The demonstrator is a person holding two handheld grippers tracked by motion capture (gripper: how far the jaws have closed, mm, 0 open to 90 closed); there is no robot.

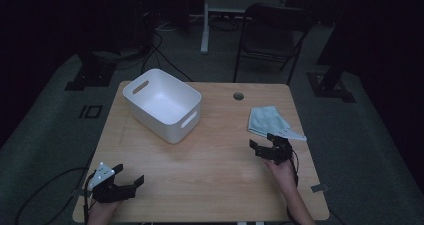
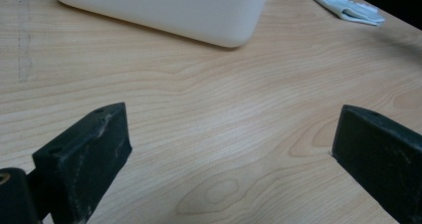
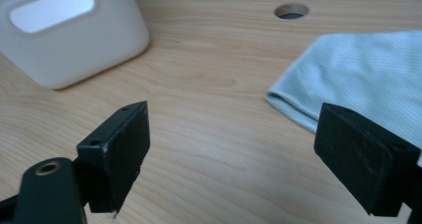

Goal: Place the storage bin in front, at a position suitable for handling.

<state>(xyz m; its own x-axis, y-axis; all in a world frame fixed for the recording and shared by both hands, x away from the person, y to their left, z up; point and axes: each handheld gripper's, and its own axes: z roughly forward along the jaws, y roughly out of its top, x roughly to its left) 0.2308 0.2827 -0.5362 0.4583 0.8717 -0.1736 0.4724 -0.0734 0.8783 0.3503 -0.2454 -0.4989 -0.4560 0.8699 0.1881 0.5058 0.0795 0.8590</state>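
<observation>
Your right gripper (image 1: 266, 144) is sitting at the near edge of the light blue cloth (image 1: 270, 121), on the right side of the table (image 1: 215, 175). Jaws are spread wide and gripping nothing. In the right gripper view, its right jaw is overlapping the cloth's (image 3: 358, 69) near folded edge, while the left jaw is hanging over bare wood. Can't tell whether the jaw is actually touching the fabric or just hovering above it.

The cloth is lying flat, folded, a pointed corner sticking out toward the table's right edge. It's lying just in front of the round cable hole (image 1: 238, 96) in the tabletop, and well apart from the white bin (image 1: 162, 105).

Your left gripper (image 1: 131, 181) is resting near the front left corner of the table, its grey plate facing up, jaws also spread wide and holding nothing. In the left gripper view you're looking along bare wood between the two jaws, with the bin's (image 2: 164, 10) rounded bottom corner ahead and the cloth (image 2: 347, 5) far off at the top right.

The bin is standing upright at the back left of the table, turned at an angle to the edges, handle slots in its end walls. From the high view its inside is looking empty.
</observation>
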